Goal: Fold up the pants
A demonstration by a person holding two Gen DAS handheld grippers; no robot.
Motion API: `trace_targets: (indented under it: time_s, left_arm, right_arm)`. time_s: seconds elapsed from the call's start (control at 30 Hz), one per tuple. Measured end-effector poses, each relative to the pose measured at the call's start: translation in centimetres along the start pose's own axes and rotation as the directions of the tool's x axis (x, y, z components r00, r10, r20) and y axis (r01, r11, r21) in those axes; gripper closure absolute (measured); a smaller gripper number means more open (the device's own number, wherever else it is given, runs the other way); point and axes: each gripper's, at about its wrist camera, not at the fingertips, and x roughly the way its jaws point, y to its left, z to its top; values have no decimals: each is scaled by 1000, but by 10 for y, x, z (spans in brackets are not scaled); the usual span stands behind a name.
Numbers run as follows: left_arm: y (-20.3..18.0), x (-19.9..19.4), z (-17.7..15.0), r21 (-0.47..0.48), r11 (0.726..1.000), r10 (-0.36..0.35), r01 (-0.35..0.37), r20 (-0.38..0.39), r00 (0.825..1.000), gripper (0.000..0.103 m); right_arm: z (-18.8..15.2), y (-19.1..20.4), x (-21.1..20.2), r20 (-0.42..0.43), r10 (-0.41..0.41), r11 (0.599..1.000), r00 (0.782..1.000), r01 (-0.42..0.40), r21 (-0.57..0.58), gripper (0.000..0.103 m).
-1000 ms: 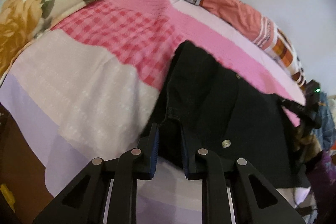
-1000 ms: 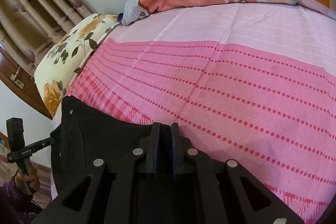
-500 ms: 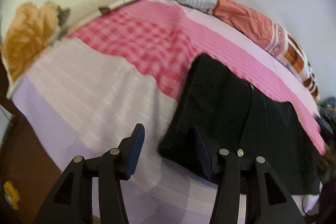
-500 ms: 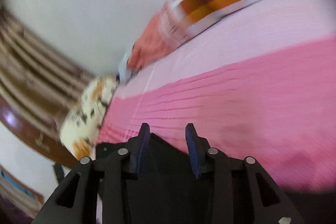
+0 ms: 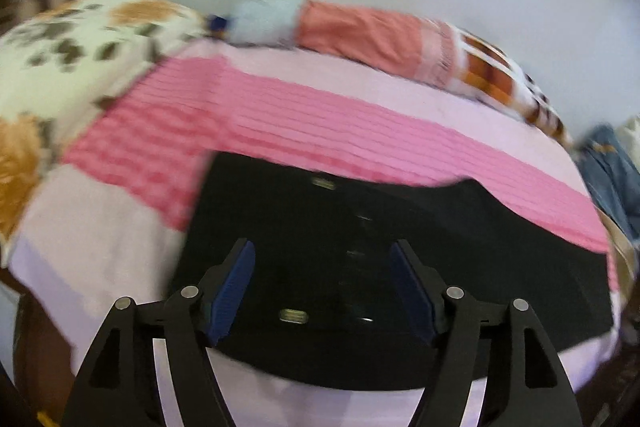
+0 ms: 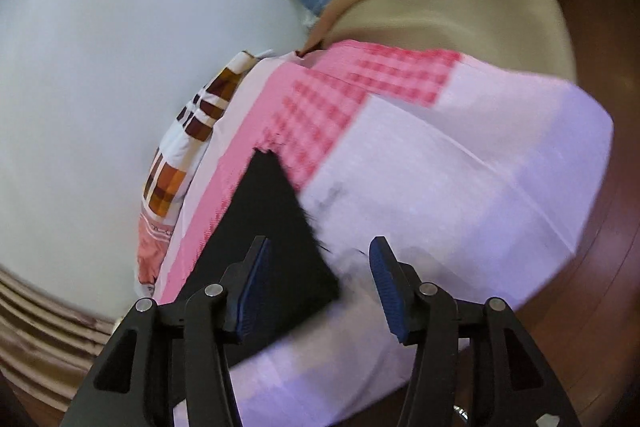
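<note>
Left gripper (image 5: pixel 322 290): matte black frame with two angular arms, each with triangular cut-outs and two round silver screw heads. The fingers (image 5: pixel 234 287) carry ribbed dark blue pads on their inner faces. Right gripper (image 6: pixel 318 287): identical build, black arms, silver screws, ribbed blue pads (image 6: pixel 386 291).

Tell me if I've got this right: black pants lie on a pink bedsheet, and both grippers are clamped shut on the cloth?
Not quite. The black pants do lie on the pink bedsheet, but neither gripper is clamped. The left gripper and the right gripper have both just been opening, and each wrist view shows its pads standing apart, pressing on nothing.
</note>
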Motion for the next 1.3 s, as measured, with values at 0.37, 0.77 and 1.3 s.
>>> trace_targets:
  time_s: [0.37, 0.77, 1.3]
  left_arm:
    - [-63, -2, -17, 100, 993, -67, 70, -38, 997, 32]
    - [-84, 4, -30, 112, 984, -127, 135, -83, 989, 32]
    - [-103, -12, -36, 307, 951, 22, -34, 42, 999, 20]
  right_arm:
    - [-31, -3, 20, -55, 191, 981, 980, -188, 43, 59]
    - [-27, 15, 41, -62, 143, 988, 988, -138, 73, 65]
    - [-29, 37, 53, -105, -36, 999, 994, 39, 29, 93]
